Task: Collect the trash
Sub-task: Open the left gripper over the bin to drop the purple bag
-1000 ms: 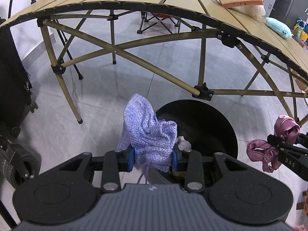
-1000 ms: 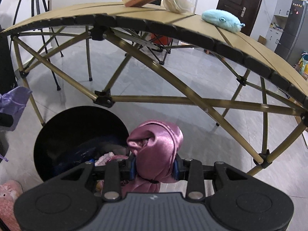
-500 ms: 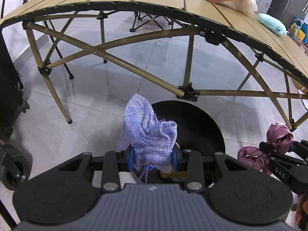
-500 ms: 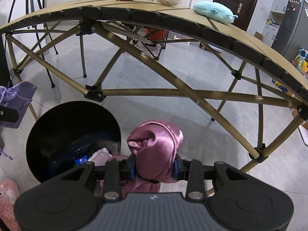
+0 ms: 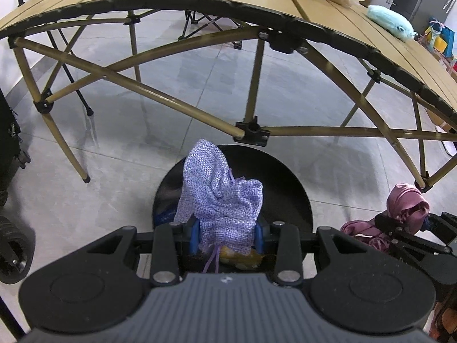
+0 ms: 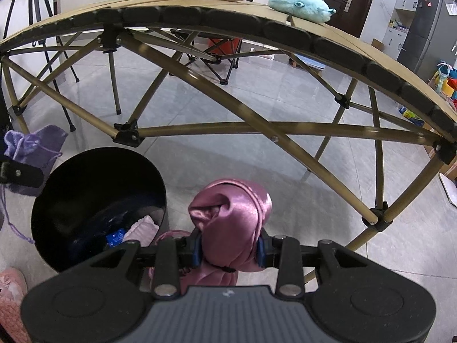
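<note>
Purple pouch (image 5: 225, 205) clamped in left gripper (image 5: 227, 233), above the black bin (image 5: 300, 200). Pink cloth (image 6: 234, 225) clamped in right gripper (image 6: 228, 250), just beside the bin.

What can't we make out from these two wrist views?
- Black bin contents: right wrist view, mostly lost in shadow; left wrist view, hidden behind the purple pouch.
- Pink satin cloth, lower end: right wrist view, behind the right gripper body.
- Pink slipper: cut off by the right wrist frame edge.
- Left gripper pads: mostly covered by pouch fabric.

A pink satin pouch (image 6: 231, 223) is clamped by the right gripper (image 6: 228, 250) just right of the black bin (image 6: 97, 197).
</note>
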`<state>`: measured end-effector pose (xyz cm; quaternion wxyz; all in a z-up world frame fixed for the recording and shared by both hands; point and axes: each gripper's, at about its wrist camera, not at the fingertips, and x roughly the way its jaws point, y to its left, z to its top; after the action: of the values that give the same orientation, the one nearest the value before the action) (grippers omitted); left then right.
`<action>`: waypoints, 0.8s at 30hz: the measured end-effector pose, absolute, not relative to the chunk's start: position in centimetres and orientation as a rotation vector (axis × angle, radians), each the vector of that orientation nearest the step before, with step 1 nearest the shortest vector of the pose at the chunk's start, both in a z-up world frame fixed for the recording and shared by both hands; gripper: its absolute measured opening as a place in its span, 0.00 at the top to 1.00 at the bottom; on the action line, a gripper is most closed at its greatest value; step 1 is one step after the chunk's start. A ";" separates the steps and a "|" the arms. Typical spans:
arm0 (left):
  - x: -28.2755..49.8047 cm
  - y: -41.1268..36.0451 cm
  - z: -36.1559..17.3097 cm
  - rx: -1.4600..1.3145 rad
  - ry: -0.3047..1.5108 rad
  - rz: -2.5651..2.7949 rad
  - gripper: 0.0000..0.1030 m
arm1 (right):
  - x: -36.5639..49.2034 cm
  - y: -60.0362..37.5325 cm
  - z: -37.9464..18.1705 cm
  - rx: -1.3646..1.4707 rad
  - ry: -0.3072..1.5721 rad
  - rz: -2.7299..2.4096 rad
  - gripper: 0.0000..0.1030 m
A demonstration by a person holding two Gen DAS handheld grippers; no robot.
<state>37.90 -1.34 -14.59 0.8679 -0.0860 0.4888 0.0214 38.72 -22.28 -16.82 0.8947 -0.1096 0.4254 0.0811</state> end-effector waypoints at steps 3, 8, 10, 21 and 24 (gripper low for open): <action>38.2 -2.2 -14.9 -0.180 1.029 0.037 0.65 | 38.8 -22.6 -16.9 -0.216 0.886 0.167 0.67; 38.8 -3.2 -15.3 -0.183 1.042 0.028 0.65 | 38.8 -23.1 -17.0 -0.207 0.891 0.158 0.67; 39.1 -3.4 -15.4 -0.188 1.048 0.027 0.65 | 38.9 -23.3 -17.1 -0.204 0.894 0.153 0.67; 40.6 -5.5 -16.7 -0.201 1.090 0.022 0.65 | 39.0 -24.3 -17.5 -0.192 0.909 0.138 0.67; 41.0 -5.4 -17.3 -0.207 1.106 0.035 0.65 | 39.1 -24.6 -17.8 -0.192 0.916 0.134 0.67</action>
<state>41.02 -5.43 -17.29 0.8459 -0.0980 0.5241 0.0166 39.08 -24.60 -17.82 0.8903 -0.0924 0.4413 0.0645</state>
